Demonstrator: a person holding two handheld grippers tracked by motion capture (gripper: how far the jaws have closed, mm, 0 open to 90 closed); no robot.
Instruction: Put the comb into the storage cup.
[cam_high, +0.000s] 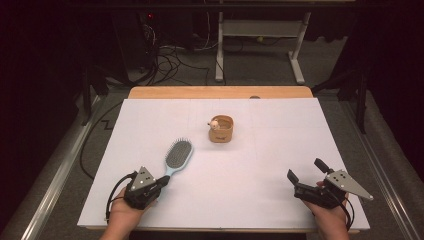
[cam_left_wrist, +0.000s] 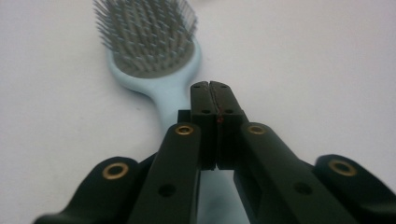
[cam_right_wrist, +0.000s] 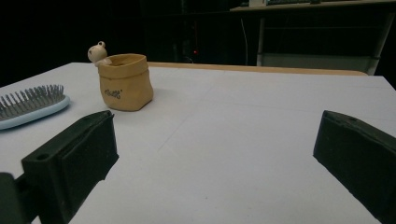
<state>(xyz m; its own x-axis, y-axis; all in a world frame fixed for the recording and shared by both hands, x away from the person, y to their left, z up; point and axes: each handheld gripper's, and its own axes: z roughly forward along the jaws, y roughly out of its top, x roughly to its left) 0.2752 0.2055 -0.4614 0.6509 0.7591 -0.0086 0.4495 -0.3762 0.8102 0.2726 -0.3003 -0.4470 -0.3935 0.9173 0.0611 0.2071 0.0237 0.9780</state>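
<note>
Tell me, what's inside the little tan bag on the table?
A small round-headed figure pokes up at the rim of the tan bag. Its top is open, but the walls hide the inside, so I cannot tell what else it holds.

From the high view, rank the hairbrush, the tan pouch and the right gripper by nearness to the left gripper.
1. Hairbrush: its handle runs under the shut left gripper, near left.
2. Tan pouch: mid-table, up and to the right.
3. Right gripper: open, at the table's near right.

dim room, grey carpet floor (cam_high: 260, 65), white desk frame (cam_high: 260, 30), tangled cables (cam_high: 170, 57).
</note>
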